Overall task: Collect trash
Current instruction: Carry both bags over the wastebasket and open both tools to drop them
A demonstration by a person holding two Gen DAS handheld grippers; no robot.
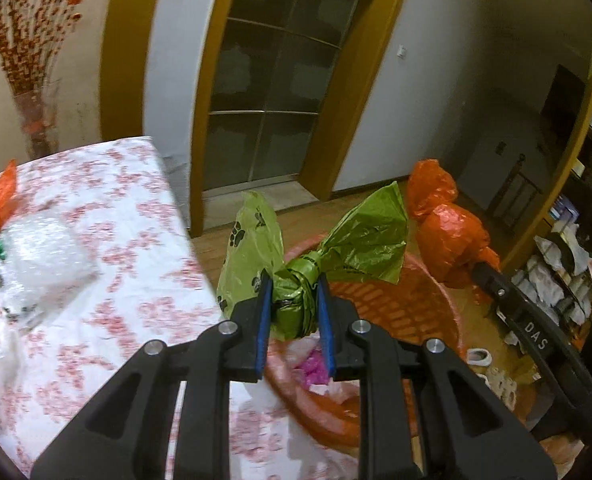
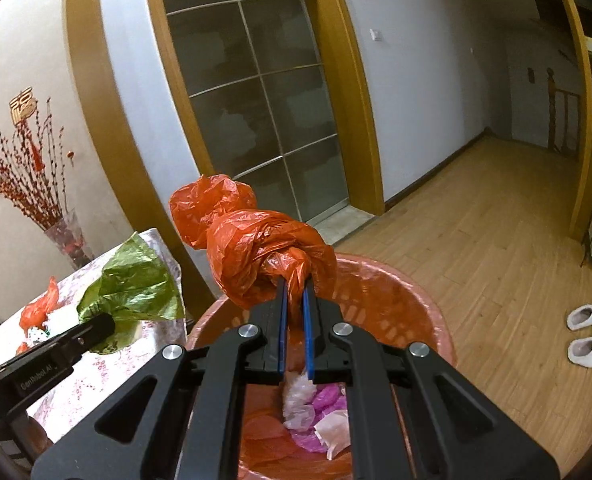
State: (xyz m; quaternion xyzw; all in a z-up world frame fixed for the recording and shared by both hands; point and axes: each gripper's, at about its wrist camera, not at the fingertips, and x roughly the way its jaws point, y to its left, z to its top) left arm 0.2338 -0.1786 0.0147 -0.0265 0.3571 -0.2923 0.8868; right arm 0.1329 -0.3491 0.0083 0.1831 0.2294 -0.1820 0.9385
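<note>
Two grippers are hovering over the pink basket [image 2: 395,280] beside the worktop [image 1: 128,240] edge. Left gripper [image 1: 294,300] fingers are pinching the green bag [image 1: 296,292]; right gripper [image 2: 294,312] fingers are pinching the orange bag [image 2: 256,248]. Open floor [image 2: 475,220] is lying beyond.

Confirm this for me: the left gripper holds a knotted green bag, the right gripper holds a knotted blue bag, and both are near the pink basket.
One detail is wrong: the bag in the right gripper is orange, not blue. The right wrist view shows the orange bag pinched between its blue pads. The rest holds: the left gripper holds the knotted green bag, and both are near the pink basket.
</note>
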